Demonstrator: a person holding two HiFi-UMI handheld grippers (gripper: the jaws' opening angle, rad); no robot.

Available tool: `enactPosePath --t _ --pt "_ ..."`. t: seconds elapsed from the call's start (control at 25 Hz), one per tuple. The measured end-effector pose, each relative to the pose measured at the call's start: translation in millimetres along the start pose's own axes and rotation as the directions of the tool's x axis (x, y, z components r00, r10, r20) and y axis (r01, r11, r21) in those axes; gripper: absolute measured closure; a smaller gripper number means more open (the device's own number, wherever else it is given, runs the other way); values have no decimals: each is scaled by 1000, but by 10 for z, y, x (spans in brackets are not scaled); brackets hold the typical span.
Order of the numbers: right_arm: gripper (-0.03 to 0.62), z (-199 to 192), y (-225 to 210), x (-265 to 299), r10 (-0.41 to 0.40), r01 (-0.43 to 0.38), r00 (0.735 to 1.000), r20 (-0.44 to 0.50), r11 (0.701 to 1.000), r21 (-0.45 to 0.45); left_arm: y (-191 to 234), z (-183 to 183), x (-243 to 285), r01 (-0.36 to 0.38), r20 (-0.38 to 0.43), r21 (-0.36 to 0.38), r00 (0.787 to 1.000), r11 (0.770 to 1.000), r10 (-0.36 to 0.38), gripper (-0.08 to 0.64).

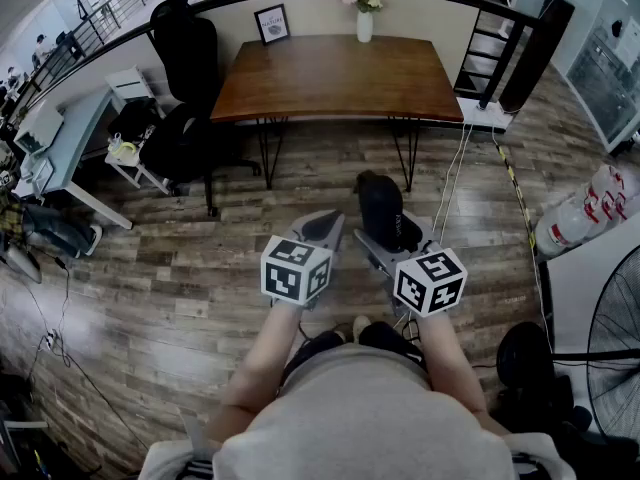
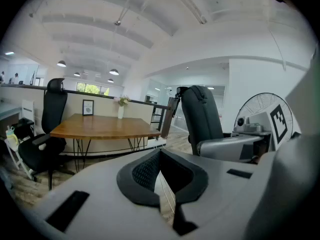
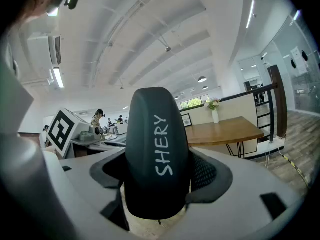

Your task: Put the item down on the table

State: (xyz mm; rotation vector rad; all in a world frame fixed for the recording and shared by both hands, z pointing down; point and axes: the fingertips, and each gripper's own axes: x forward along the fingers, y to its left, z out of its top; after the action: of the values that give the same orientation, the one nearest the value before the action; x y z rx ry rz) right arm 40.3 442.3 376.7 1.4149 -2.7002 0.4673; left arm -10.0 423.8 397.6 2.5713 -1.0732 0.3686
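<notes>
Now | right gripper (image 3: 161,181) clasps black case (image 3: 157,134) | left gripper (image 2: 162,186) clenched, empty | table (image 1: 340,78) edge well ahead

Wearing pale grey short-sleeved T-shirt (image 1: 360,423) and dark trousers (image 1: 318,348). Showing smooth light-grey plastic left gripper (image 1: 320,228) and matching light-grey right gripper (image 3: 159,170), each bearing a white cube with black square markers (image 1: 296,271) (image 1: 430,281) at the rear. Lining jaw mouths with black mesh-textured padding (image 2: 146,173). Showing black rectangular slots (image 2: 67,211) sunk into the grey shells.
</notes>
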Motion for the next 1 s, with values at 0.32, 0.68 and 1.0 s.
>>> enactPosePath --t 0.32,0.68,1.0 --pt "232 -45 47 76 23 -22 999 -27 1000 4 1 36 80 0 -3 13 1000 1000 0 552" --pt "230 -31 16 67 -31 29 999 -43 998 -47 15 42 52 28 17 15 999 999 -28 551" --pt "230 -163 77 139 -57 51 994 -94 996 -68 -8 -43 -47 103 -7 33 995 994 -103 548"
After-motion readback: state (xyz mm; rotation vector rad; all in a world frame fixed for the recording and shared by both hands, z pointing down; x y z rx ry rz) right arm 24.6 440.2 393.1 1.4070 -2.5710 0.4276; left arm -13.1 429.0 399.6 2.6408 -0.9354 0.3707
